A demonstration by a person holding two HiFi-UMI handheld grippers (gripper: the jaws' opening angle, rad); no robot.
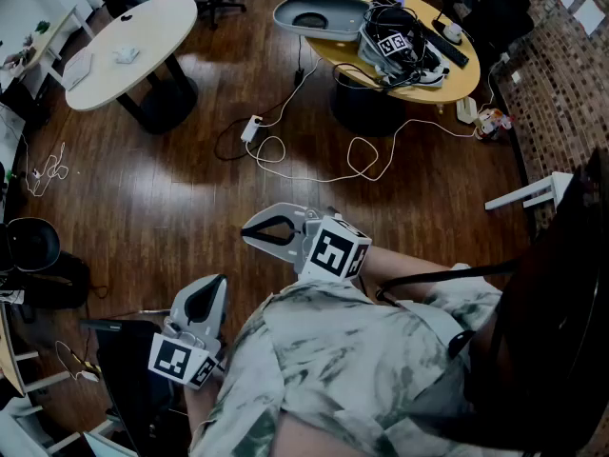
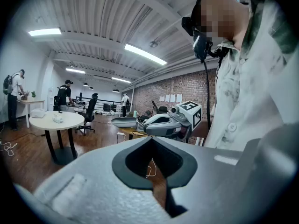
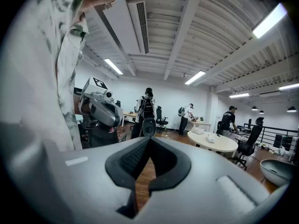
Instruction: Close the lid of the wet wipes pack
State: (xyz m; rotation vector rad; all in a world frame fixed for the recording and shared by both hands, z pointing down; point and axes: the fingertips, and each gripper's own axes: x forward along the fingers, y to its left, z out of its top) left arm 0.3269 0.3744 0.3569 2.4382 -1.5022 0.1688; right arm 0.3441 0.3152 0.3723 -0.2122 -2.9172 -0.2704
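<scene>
Nearest, both claws are held close against my patterned shirt [image 1: 362,360], low in the frame. My left gripper [image 1: 217,284] is clenched: its own view shows the tips met, with only floor visible through the gap behind them and nothing gripped. My right gripper [image 1: 252,233], just above frame centre, is likewise clenched on nothing. Beyond the claws lies bare wooden floor [image 1: 190,208], crossed by a white cable [image 1: 324,165]. Farther off, at upper left, stands a white round table [image 1: 152,27] bearing a small white item [image 1: 125,53]. At upper right, a yellow round table [image 1: 457,79] carries a grey tray [image 1: 319,15] and a tangle of dark equipment [image 1: 395,41]. No wet wipes pack can be positively identified. The small white item may be it, but it is too small to tell. Assessment: the task is not yet under way and neither claw is near any work surface. The next move calls for locating the pack, approaching its table, and presenting one claw above the lid.
</scene>
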